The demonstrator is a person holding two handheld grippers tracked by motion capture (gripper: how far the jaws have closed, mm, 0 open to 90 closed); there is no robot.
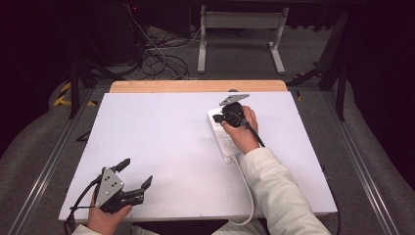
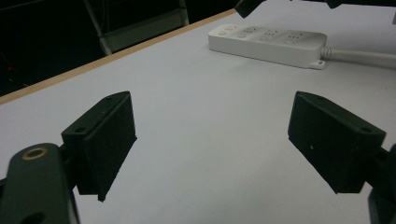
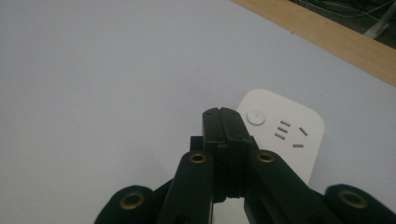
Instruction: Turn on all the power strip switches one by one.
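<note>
Over far end of white power strip [image 3: 280, 135]: right gripper [image 3: 223, 113] jaws pressed together, empty, near round button. Left gripper [image 1: 136, 172] jaws wide apart, empty, table [image 1: 161, 142] near edge.

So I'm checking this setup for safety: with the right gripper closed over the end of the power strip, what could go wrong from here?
1. The right gripper is shut, tips beside the round button at the end of the power strip; a slightly off push may slip onto the nearby socket slots.
2. The strip lies loose on the table; pressing could skid or tilt it.
3. Its cord runs under the person's right forearm, which could drag it.
</note>
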